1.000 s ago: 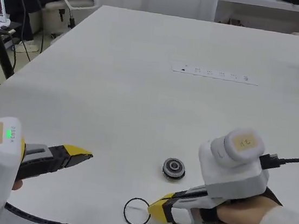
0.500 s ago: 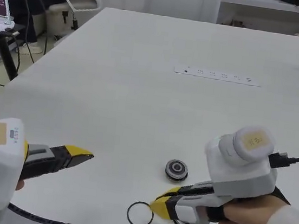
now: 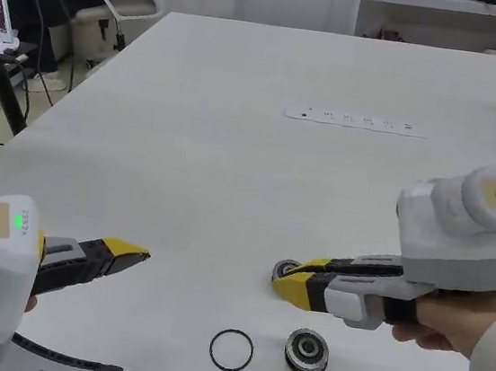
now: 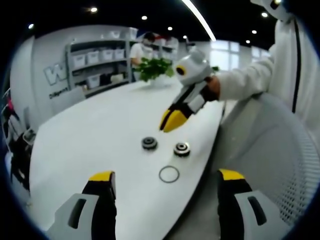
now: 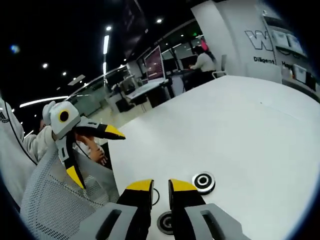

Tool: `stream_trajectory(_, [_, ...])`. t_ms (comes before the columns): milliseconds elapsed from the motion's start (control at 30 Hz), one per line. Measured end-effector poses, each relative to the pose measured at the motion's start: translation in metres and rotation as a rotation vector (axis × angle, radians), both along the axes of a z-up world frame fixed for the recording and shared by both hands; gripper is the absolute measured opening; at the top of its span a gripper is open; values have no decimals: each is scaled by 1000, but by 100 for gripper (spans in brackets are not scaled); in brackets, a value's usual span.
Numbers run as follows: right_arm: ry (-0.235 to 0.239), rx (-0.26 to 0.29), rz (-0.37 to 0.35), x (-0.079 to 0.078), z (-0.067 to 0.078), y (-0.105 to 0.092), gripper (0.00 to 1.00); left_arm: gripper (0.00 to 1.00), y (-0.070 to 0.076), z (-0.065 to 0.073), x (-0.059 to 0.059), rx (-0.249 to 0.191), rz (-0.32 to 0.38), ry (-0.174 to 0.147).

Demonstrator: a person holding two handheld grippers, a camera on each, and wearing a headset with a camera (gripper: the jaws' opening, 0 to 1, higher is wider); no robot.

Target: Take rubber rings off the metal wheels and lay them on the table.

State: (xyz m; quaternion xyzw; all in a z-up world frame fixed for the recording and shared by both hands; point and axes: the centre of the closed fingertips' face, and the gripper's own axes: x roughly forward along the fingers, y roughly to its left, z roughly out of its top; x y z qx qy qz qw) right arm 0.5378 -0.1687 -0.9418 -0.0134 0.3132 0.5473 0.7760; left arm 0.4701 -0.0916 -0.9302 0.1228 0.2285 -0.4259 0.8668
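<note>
**RING REMOVAL: HANDLING NOTES**

On white table (image 3: 234, 148): right gripper (image 3: 280, 280), jaws nearly closed on nothing, tip beside far metal wheel (image 3: 285, 267); left gripper (image 3: 150, 318), jaws spread wide, empty. Then near wheel (image 3: 306, 352), just beside loose rubber ring (image 3: 231, 350). Expect wheels heavy and rigid, rings light and stretchy. Pinch at outer rim; peel sideways.

A white power strip (image 3: 355, 122) lies flat, with an office chair (image 3: 101, 21) far left.

Two metal wheels (image 3: 307, 352); one loose rubber ring (image 3: 231, 350); one power strip (image 3: 355, 121).
</note>
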Motion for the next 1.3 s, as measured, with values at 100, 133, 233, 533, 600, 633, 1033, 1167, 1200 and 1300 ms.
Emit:
stream_trajectory(100, [-10,-2,4,0,3,-11,10,86,-2,3,-1,18,-21,-14])
stream_trajectory(133, [-13,0,0,1,4,-14,10,86,-3,5,-1,25,-31,-19])
stream_trajectory(233, [-17,20,-52,11,10,-28,10,86,-8,14,0,10,-44,-30])
stream_trajectory(533, [-29,31,-109,18,15,-47,9,85,-32,55,17,17,-137,-126])
stream_trajectory(600, [-27,24,-99,16,12,-47,9,84,-37,58,21,22,-151,-140])
stream_trajectory(633, [-22,24,-84,13,11,-47,9,83,-40,59,23,24,-161,-141])
stream_trajectory(1033, [-13,-38,40,-6,-12,-48,10,74,-93,58,33,56,-324,-176])
stream_trajectory(1167, [11,-65,71,-12,-23,-49,12,72,-112,50,35,40,-368,-172])
stream_trajectory(1200, [15,-73,80,-14,-26,-49,13,71,-116,46,36,36,-374,-167])
stream_trajectory(1300, [29,-95,106,-19,-36,-50,15,69,-123,35,41,41,-390,-166])
